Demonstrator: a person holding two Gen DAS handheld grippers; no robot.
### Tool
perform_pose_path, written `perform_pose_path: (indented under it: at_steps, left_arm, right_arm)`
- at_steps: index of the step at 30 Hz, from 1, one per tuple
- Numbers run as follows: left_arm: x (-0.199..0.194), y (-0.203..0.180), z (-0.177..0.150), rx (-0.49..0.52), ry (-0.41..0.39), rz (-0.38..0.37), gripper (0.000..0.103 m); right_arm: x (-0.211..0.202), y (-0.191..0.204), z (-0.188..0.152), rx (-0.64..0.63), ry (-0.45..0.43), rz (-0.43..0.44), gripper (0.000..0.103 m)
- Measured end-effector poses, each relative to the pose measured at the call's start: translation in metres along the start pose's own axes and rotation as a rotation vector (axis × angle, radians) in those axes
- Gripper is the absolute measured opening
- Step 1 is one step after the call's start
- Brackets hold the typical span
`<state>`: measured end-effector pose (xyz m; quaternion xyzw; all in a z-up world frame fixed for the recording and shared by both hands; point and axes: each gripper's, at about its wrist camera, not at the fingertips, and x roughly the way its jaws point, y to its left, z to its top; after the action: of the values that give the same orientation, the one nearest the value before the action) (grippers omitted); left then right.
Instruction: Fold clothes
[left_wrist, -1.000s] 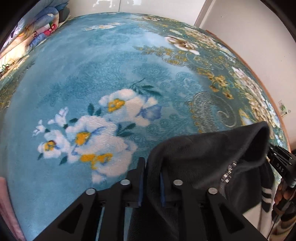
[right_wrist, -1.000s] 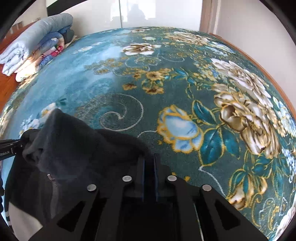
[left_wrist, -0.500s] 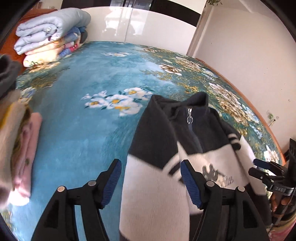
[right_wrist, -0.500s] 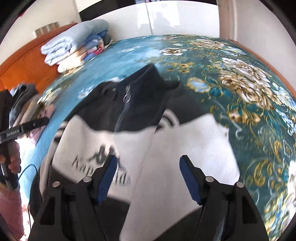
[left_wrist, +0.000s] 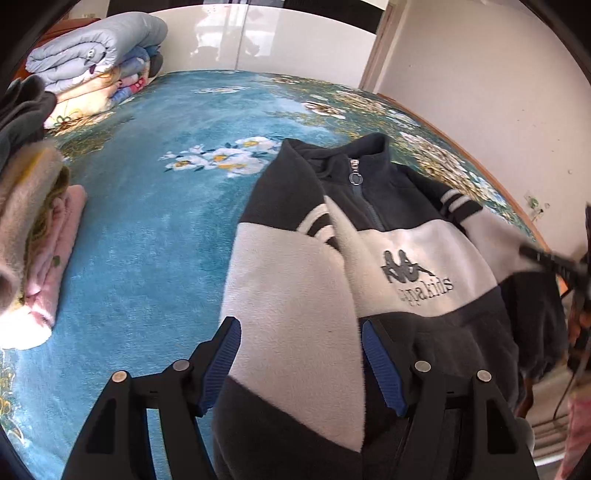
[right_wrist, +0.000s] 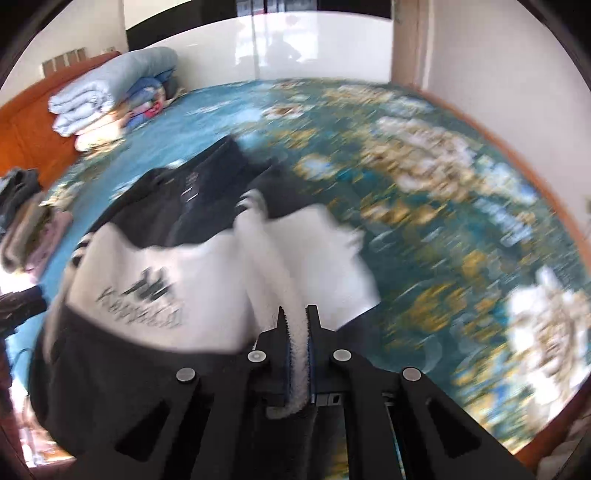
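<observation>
Now spread on the bed, the jacket is lying flat; left gripper is gaping wide over a sleeve, right gripper is closing, pinching white fleece.

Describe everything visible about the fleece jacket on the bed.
The fleece jacket is dark navy with a broad white chest band, striped sleeves, a stand-up collar and a half zip with a ring pull. It lies front up on the teal floral bedspread, with a grey embroidered logo on the chest. The right hand-held gripper is closing on a white sleeve fold; the left hand-held gripper stands open around the other sleeve.
</observation>
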<state>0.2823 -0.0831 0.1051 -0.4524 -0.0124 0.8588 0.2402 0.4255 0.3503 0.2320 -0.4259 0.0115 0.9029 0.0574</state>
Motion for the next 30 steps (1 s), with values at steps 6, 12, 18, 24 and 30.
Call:
perform_pose_path:
  at_steps: [6, 12, 18, 24, 30]
  left_arm:
    - [0.025, -0.005, 0.004, -0.006, 0.034, 0.003, 0.072]
    - [0.032, 0.001, 0.006, -0.022, 0.041, 0.008, 0.072]
    - [0.035, 0.002, 0.004, -0.030, 0.041, 0.024, 0.072]
    - [0.039, 0.000, 0.004, -0.042, 0.048, 0.073, 0.067]
    - [0.031, 0.005, 0.009, -0.024, 0.048, 0.106, 0.022]
  right_arm:
    - [0.009, -0.082, 0.080, 0.043, -0.104, -0.384, 0.007]
    - [0.081, -0.132, 0.083, 0.245, 0.008, -0.359, 0.007]
    - [0.062, -0.105, 0.063, 0.210, -0.069, -0.205, 0.056]
    - [-0.015, -0.064, 0.026, 0.192, -0.245, -0.094, 0.066]
    - [-0.010, -0.017, -0.025, 0.119, -0.173, -0.007, 0.075]
